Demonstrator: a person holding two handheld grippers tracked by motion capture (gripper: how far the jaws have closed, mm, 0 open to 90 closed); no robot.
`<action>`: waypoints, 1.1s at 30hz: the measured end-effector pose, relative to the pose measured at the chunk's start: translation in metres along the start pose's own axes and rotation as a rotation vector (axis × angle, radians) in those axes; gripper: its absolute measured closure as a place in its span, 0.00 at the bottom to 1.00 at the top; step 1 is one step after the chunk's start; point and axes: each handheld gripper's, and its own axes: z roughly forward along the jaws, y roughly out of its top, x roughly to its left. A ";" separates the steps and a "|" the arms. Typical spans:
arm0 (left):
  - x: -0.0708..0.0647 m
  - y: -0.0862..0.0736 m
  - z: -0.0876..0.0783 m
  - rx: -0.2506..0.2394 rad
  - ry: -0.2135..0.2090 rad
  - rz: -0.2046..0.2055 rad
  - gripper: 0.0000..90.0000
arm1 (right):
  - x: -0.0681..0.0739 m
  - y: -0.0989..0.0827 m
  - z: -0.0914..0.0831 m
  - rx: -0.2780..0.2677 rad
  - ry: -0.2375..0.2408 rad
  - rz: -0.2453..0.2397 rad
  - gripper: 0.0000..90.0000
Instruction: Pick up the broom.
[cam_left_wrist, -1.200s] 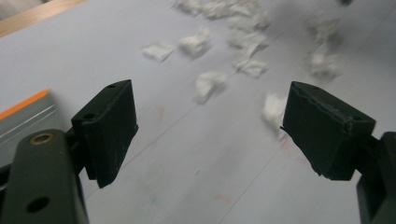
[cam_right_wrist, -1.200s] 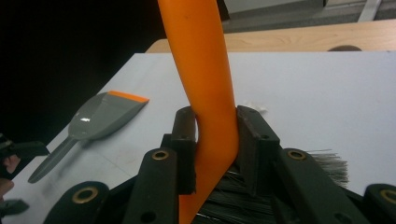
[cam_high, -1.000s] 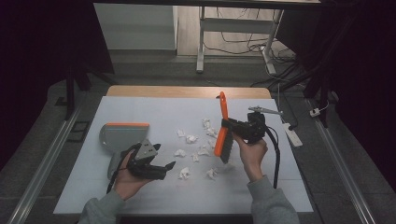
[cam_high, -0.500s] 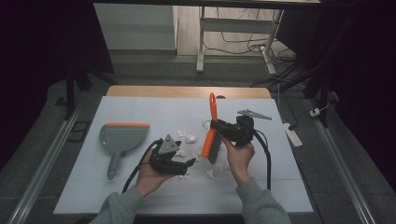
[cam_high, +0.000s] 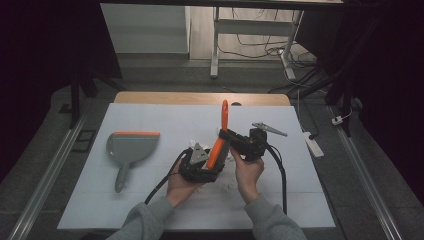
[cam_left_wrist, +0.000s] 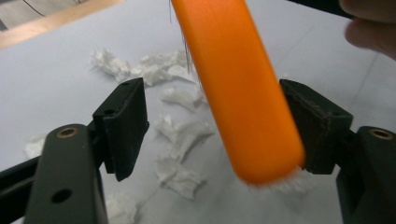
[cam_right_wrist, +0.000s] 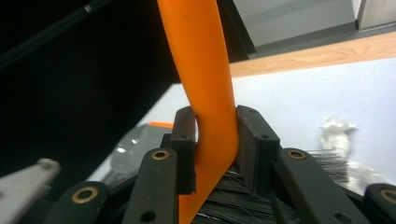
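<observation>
An orange-handled brush (cam_high: 223, 120) stands tilted over the white table top (cam_high: 150, 200), with my right gripper (cam_high: 225, 137) shut on its handle (cam_right_wrist: 205, 70). The pads press both sides of the handle, and dark bristles (cam_right_wrist: 327, 163) show below. My left gripper (cam_high: 214, 170) reaches in from the left at the brush's lower end. Its jaws have just been closing, with the orange brush back (cam_left_wrist: 243, 93) between them. The right pad (cam_left_wrist: 313, 126) touches it and the left pad (cam_left_wrist: 123, 126) stands apart. White paper scraps (cam_left_wrist: 182, 135) lie underneath.
A grey dustpan (cam_high: 132, 145) with an orange lip lies at the table's left, handle toward me. More paper scraps (cam_high: 191, 141) are scattered around the brush. A wooden strip (cam_high: 200, 97) runs along the far edge. Cables trail from both grippers toward me.
My left hand has moved right from beside the dustpan to the brush's lower end. The right hand has carried the brush left and a little lower.
</observation>
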 end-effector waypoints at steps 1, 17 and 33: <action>-0.001 -0.001 0.000 -0.023 0.016 0.007 0.33 | 0.001 -0.001 0.000 -0.007 0.003 0.005 0.78; 0.009 -0.006 -0.004 -0.053 0.006 -0.029 0.86 | 0.001 -0.007 -0.002 -0.060 0.033 0.057 0.78; 0.047 -0.004 -0.022 0.030 -0.085 -0.072 0.88 | 0.004 -0.003 -0.001 -0.020 0.033 -0.034 0.52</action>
